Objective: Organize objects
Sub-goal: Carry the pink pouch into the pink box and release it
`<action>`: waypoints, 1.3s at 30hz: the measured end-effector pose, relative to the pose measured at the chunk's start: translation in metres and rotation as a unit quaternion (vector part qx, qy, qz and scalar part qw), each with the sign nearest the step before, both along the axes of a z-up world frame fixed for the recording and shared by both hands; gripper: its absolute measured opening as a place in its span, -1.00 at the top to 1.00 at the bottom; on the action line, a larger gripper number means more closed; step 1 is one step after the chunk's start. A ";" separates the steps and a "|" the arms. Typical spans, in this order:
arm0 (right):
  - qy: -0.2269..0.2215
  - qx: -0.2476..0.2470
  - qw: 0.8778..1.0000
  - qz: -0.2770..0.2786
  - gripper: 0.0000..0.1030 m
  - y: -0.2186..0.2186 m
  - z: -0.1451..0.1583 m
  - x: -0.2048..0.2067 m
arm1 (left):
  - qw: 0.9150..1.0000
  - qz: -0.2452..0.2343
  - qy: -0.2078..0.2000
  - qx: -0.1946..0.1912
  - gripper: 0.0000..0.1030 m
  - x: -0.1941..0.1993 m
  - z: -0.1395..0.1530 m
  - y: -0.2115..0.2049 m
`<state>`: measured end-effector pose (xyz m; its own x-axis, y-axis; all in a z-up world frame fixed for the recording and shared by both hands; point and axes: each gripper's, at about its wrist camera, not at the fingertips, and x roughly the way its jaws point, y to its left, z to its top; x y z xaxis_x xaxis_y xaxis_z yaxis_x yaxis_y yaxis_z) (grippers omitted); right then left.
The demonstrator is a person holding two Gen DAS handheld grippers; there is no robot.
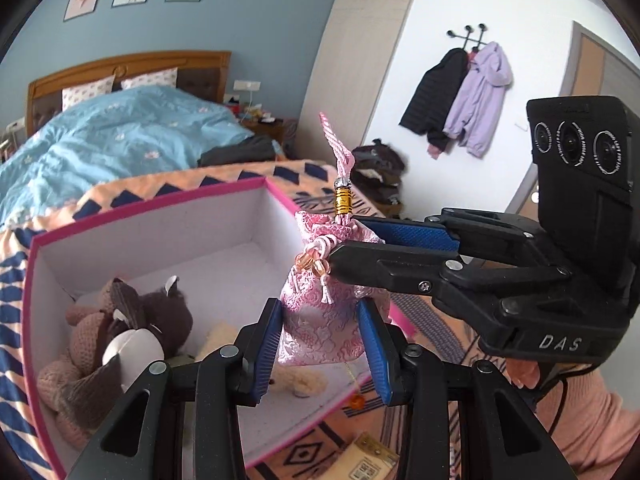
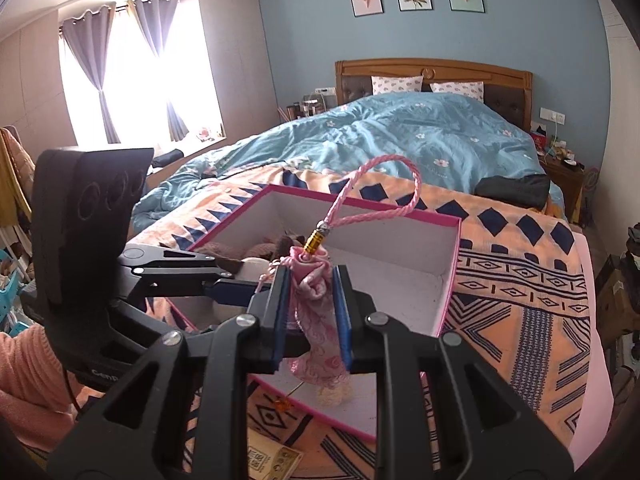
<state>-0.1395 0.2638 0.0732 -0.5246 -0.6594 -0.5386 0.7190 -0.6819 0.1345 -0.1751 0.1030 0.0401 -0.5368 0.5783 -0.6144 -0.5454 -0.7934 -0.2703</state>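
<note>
A pink brocade pouch with a gold bead and a pink cord loop hangs over the near edge of the pink-rimmed white box. My left gripper has its blue pads on both sides of the pouch's lower body. My right gripper comes in from the right and is shut on the pouch's neck. In the right wrist view the right gripper clamps the pouch over the box, and the left gripper reaches in from the left. Knitted plush toys lie in the box.
The box stands on an orange patterned blanket at the foot of a bed with a blue duvet. A cream fluffy item lies in the box. A printed card lies on the blanket near me. Coats hang on the wall.
</note>
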 end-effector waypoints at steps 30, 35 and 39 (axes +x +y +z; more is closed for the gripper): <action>-0.057 0.050 0.994 -0.082 0.47 0.006 -0.048 -0.047 | 0.997 0.026 -0.024 -0.065 0.22 -0.009 -0.033 0.020; -0.050 0.028 0.995 -0.077 0.47 0.013 -0.044 -0.032 | 0.998 0.029 0.003 -0.053 0.04 0.006 -0.025 0.012; -0.048 -0.006 0.997 -0.063 0.45 0.024 -0.037 -0.015 | 0.999 0.032 0.028 -0.032 -0.09 0.025 -0.016 -0.001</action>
<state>-0.1543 0.2880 0.0358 -0.5499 -0.5989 -0.5822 0.6117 -0.7634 0.2076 -0.1500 0.1022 0.0241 -0.6058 0.5024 -0.6169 -0.5058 -0.8417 -0.1889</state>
